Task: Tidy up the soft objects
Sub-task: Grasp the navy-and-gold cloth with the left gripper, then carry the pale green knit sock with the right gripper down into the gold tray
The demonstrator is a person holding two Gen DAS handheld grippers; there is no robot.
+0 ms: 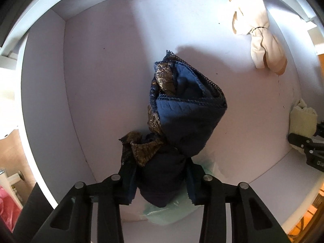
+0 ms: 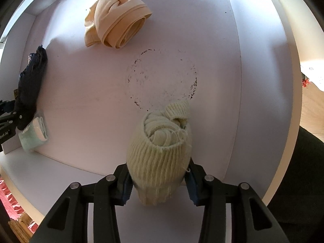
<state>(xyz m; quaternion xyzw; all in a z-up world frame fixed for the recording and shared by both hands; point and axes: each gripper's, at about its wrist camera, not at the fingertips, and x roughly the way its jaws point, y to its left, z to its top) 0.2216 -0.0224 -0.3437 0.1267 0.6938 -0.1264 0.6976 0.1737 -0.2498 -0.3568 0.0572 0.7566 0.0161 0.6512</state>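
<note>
Where pads pinch: navy bundle [image 1: 182, 125] within left claw [image 1: 161, 184].

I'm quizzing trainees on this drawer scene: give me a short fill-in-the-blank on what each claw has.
The left claw grips the dark ____ bundle.
The right claw grips the pale ____ roll.
The beige bundle is tied with a thin ____ band.

Missing: blue; knitted; black

Sharp fisheye views, top-lit, glaring upper right, edges warped.
</note>
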